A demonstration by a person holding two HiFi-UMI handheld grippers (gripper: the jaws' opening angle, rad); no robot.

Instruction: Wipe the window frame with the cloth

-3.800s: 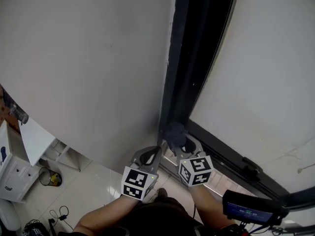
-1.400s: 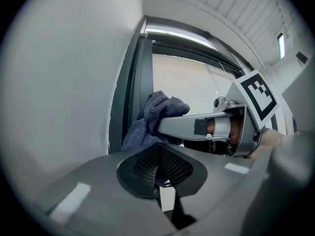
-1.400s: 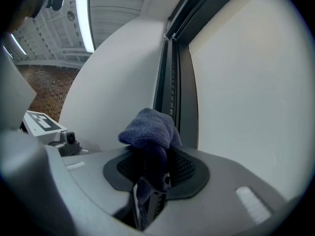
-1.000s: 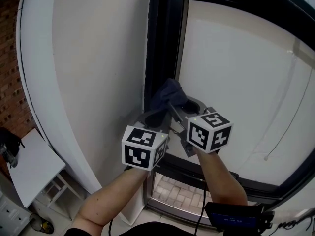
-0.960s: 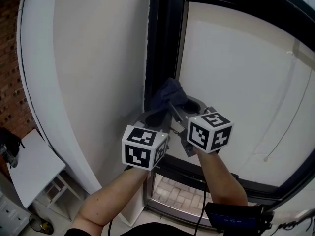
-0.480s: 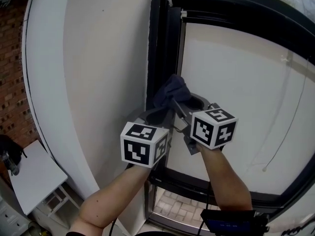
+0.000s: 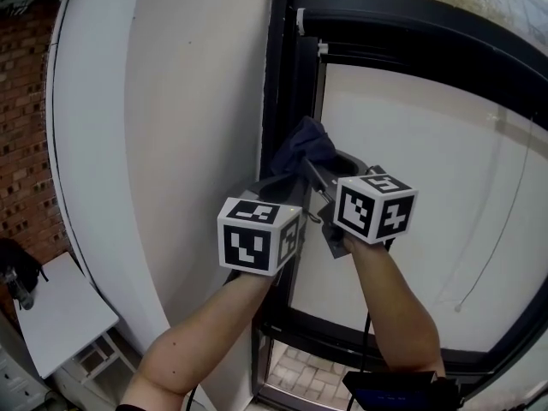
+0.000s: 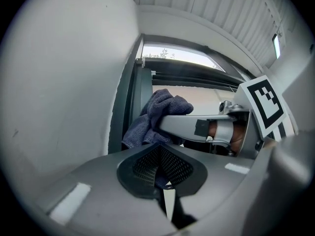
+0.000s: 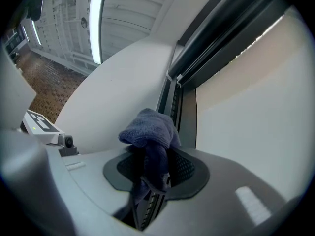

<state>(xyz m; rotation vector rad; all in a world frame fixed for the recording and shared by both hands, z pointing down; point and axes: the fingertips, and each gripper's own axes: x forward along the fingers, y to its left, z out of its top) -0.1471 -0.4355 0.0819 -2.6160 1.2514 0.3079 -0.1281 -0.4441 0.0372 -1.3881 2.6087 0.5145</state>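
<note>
A dark blue cloth (image 7: 306,146) is bunched against the black upright window frame (image 7: 287,84). My right gripper (image 7: 312,169) is shut on the cloth (image 9: 147,129), which bulges out above its jaws (image 9: 156,167) right beside the frame (image 9: 173,102). My left gripper (image 7: 287,182) sits just left of and below it, jaws together. A thin dark blue strip of the cloth (image 8: 160,107) seems pinched between the pads of my left gripper (image 8: 158,154). The right gripper's finger crosses in front of that cloth.
A pale blind (image 7: 419,152) fills the pane to the right, with a thin pull cord (image 7: 503,221) hanging near its right side. A white curved wall (image 7: 171,110) is on the left, brick (image 7: 26,144) beyond it. The frame's black top rail (image 7: 411,20) runs overhead. A white table (image 7: 60,311) stands below left.
Both grippers and the cloth have climbed the upright frame from its bottom corner to near the top rail, edging a little higher in the last second.
</note>
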